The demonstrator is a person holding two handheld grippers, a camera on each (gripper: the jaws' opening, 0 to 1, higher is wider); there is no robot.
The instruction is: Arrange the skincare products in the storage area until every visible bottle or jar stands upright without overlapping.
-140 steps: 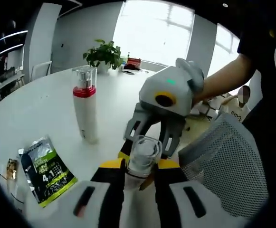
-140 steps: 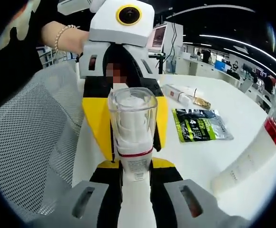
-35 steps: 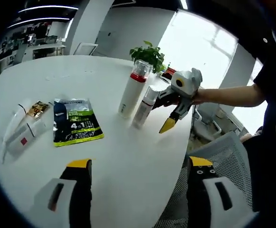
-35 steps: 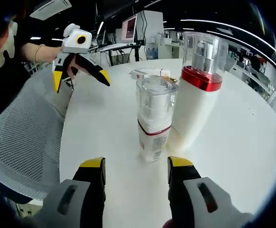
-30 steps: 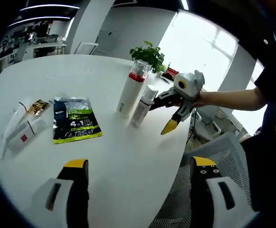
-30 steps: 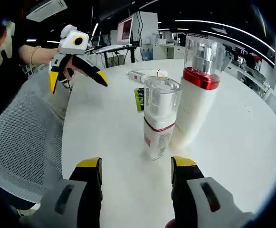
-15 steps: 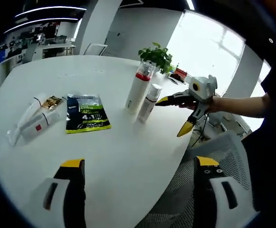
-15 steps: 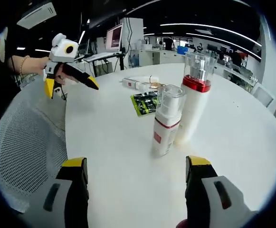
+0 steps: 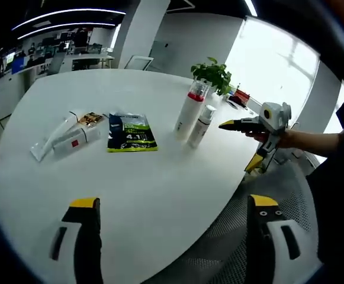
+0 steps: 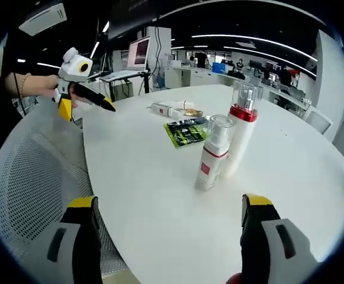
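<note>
In the centre right of the right gripper view, the small bottle point(image 10: 212, 154) and the tall red-collared bottle point(image 10: 239, 128) stand upright, just beside each other on the white table point(image 10: 160, 195). Both the left gripper point(image 9: 172, 239) and the right gripper point(image 10: 170, 239) are spread wide and hold nothing. The standing-up step looks finished (sachets and tubes lie flat at upper left), so next I would only check the two bottles don't overlap.

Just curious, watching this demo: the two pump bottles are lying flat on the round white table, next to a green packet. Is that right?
Not quite. The two pump bottles, tall and small, stand upright, as the right gripper view shows. The rest holds: white table, green packet beside them.
</note>
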